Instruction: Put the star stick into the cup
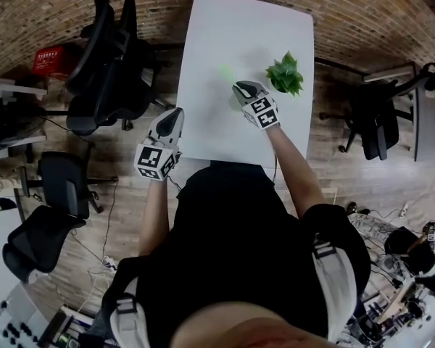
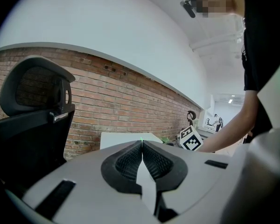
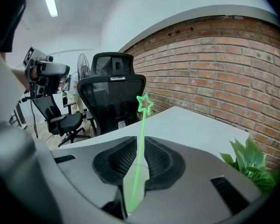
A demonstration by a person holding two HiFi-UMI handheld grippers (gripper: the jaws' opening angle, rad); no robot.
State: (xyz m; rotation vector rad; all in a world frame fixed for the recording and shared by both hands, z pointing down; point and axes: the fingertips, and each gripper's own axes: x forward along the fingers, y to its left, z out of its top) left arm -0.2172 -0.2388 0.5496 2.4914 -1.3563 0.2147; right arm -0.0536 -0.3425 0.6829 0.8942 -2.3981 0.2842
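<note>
A thin green star stick (image 3: 142,125) stands up between the pads of my right gripper (image 3: 141,143), which is shut on it; its star head (image 3: 145,103) rises above the jaws. From the head view the right gripper (image 1: 241,87) hovers over the white table (image 1: 217,35), with the stick (image 1: 227,72) pointing away from me, left of a small green plant (image 1: 285,75). My left gripper (image 1: 175,113) hangs off the table's front left corner. It is shut (image 2: 142,143) with nothing between its pads. I see no cup plainly; the leaves hide whatever holds the plant.
Black office chairs (image 1: 105,64) crowd the left side of the table, and another chair (image 1: 377,118) stands at the right. A brick wall (image 3: 214,64) runs behind the table. The plant's leaves (image 3: 252,164) lie close to the right of my right gripper.
</note>
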